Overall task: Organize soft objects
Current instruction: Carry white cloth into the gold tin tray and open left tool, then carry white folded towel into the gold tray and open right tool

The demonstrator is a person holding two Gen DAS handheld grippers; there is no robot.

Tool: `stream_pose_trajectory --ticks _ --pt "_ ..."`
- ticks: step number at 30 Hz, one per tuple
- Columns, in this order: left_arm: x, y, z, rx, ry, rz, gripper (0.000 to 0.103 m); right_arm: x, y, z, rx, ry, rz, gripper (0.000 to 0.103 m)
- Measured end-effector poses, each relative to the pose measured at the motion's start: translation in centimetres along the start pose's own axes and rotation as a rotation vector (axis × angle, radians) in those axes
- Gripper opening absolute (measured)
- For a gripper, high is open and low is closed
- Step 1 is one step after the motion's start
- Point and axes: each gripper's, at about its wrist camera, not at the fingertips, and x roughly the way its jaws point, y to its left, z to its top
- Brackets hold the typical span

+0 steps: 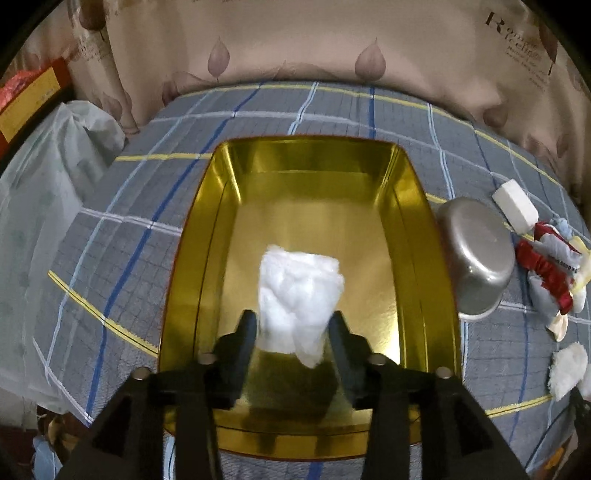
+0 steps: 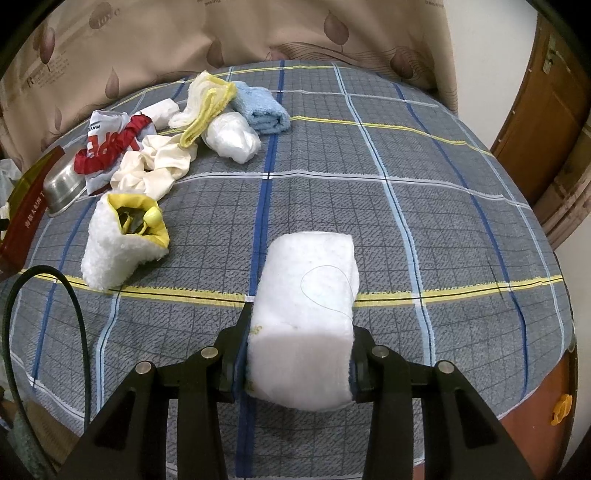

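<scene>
In the left wrist view a white cotton-like wad (image 1: 299, 291) hangs over the floor of a gold tin tray (image 1: 406, 206). It sits between the fingers of my left gripper (image 1: 293, 315), whose jaws stand apart with the pads just off its sides. In the right wrist view my right gripper (image 2: 301, 321) is shut on a white foam block (image 2: 310, 280) held above the plaid bedsheet (image 2: 424, 221). A heap of soft things lies at the far left: a blue towel (image 2: 262, 107), a yellow-edged cloth (image 2: 207, 107), a cream cloth (image 2: 155, 162), a red-and-white bag (image 2: 110, 144) and a fluffy white-and-yellow piece (image 2: 110, 251).
A steel bowl (image 1: 476, 258) lies tipped against the tray's right side, with a white block (image 1: 515, 208) behind it. A clear plastic bag (image 1: 48, 192) lies left of the tray. A black cable (image 2: 74, 302) loops at the near left. A patterned quilt (image 2: 258, 33) backs the bed.
</scene>
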Motion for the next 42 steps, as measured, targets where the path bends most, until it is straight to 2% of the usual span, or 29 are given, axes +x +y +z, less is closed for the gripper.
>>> stream_pose_trajectory --ticks 3,9,15,23,28,34,42 --pt "-0.2 0.1 -0.1 0.005 -0.007 0.012 0.052 0.0 0.1 0.0 0.0 -0.001 -0.004 0.037" --pt "-1.5 0.6 0.0 -0.002 -0.033 -0.001 0.053 0.0 0.2 0.0 0.0 -0.01 -0.01 0.036" --pt "-3.8 1.2 -0.7 -0.008 -0.089 0.045 0.053 -0.1 0.6 0.2 -0.007 -0.023 -0.015 0.03" --pt "-5.9 3.7 -2.2 -0.076 -0.132 0.044 0.053 -1.4 0.8 0.9 -0.012 -0.065 -0.037 0.029" --pt "-6.6 4.6 -2.5 -0.101 -0.138 0.048 0.053 -2.7 1.7 2.3 -0.029 -0.095 -0.015 0.029" --pt "-7.6 5.9 -2.9 -0.127 -0.148 0.059 0.053 -4.4 5.7 5.2 -0.106 -0.14 0.066 0.029" --pt "-9.6 7.7 -3.7 -0.157 -0.169 0.056 0.053 -4.9 16.3 8.2 -0.31 -0.148 0.225 0.029"
